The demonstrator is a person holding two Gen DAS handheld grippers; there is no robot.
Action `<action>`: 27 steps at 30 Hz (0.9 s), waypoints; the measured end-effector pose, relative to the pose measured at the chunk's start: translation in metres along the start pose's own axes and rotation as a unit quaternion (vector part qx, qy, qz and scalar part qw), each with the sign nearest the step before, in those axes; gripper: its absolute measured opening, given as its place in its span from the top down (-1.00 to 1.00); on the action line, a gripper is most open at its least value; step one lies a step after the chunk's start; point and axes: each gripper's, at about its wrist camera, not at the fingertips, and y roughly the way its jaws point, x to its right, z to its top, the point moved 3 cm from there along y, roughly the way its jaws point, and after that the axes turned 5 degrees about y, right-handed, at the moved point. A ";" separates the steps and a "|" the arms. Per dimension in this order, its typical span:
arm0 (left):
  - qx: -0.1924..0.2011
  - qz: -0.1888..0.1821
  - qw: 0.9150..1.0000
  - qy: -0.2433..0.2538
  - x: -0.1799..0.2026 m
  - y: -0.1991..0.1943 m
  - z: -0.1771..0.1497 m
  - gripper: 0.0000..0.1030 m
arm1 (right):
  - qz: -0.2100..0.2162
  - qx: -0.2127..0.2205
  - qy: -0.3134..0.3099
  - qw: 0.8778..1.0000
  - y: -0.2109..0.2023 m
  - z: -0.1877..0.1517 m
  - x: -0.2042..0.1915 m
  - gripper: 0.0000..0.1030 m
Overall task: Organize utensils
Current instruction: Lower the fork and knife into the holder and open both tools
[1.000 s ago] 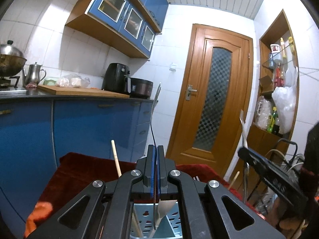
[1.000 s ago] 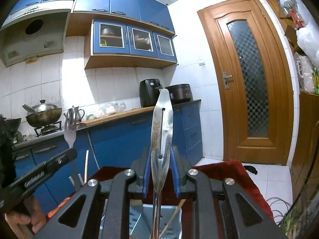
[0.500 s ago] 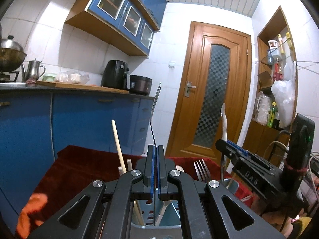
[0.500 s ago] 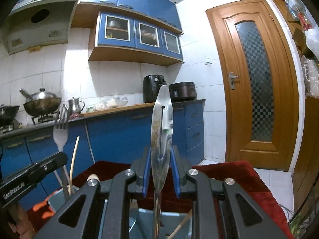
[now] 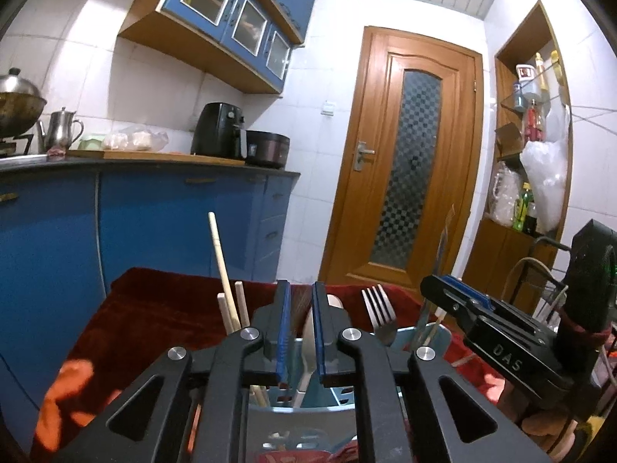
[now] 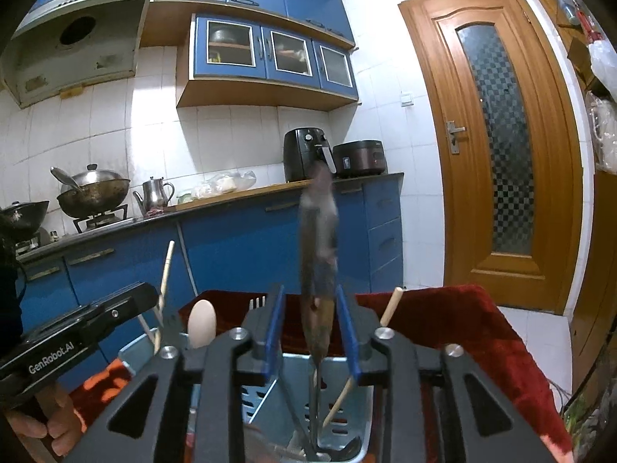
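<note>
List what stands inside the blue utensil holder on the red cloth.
The blue utensil holder holds wooden chopsticks, a fork and a pale spoon. Their lower ends are hidden.

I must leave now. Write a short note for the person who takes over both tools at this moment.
Left tool: jaws have just been opening, nothing pressed between them; the fork stands in the blue caddy.
Right tool: jaws have just been opening; the metal utensil, blurred, stands between the pads, apparently unpressed, lower end in the caddy.
Done: both pieces are in the caddy, beside the chopsticks.
Left: draw both tools away. Utensils still outside: none in view.
</note>
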 end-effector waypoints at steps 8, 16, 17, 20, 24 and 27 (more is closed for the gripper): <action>-0.001 0.000 1.000 -0.008 0.000 -0.015 0.005 0.79 | 0.009 0.005 0.000 1.000 -0.019 0.003 -0.007 0.18; -0.003 0.000 1.000 -0.008 0.003 -0.037 0.010 0.79 | 0.018 0.019 0.019 0.999 -0.050 0.009 -0.016 0.16; -0.004 -0.002 1.000 -0.008 0.003 -0.041 0.011 0.79 | 0.019 0.019 0.020 0.999 -0.054 0.010 -0.017 0.16; -0.007 -0.004 1.000 -0.012 0.005 -0.050 0.011 0.79 | 0.018 0.018 0.022 0.999 -0.067 0.009 -0.024 0.12; -0.004 -0.007 1.000 -0.010 0.006 -0.066 0.013 0.79 | 0.021 0.016 0.025 0.999 -0.085 0.009 -0.031 0.11; -0.006 -0.005 1.000 -0.006 0.008 -0.077 0.013 0.79 | 0.024 0.011 0.029 0.999 -0.097 0.008 -0.035 0.11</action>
